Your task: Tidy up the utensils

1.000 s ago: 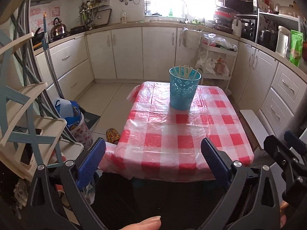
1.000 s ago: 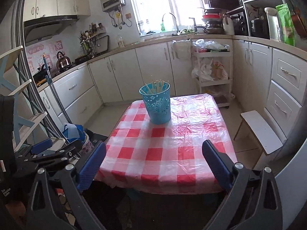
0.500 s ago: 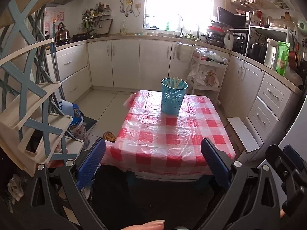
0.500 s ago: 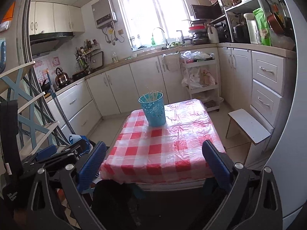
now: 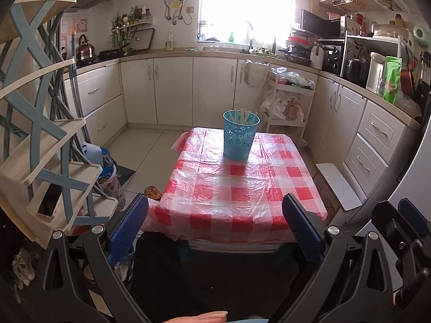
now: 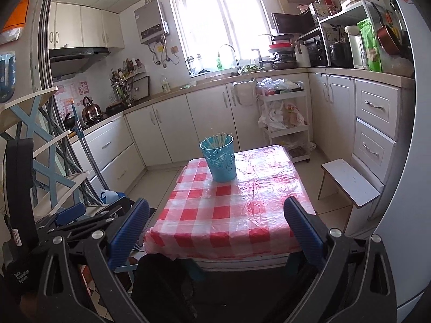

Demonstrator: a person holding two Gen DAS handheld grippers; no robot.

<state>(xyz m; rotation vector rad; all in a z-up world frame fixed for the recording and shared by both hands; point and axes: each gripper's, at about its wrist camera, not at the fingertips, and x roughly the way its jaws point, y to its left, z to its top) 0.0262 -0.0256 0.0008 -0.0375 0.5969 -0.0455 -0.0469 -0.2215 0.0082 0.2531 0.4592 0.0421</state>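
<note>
White cabinets (image 5: pixel 172 88) line the kitchen walls under a bright window (image 6: pixel 221 24); pale tiled floor (image 5: pixel 145 150).

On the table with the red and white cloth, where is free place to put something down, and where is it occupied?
The table is bare across its whole near half, from the front edge up to the blue holder. Strips to the left and right of the holder are also free. Only the far middle is occupied, by the holder with its chopsticks. Both grippers, left and right, are open and hold nothing.

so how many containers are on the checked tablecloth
1: a blue perforated holder standing upright toward the far end of the checked tablecloth, with pale sticks poking out of its top. Nothing else shows on the cloth.
</note>
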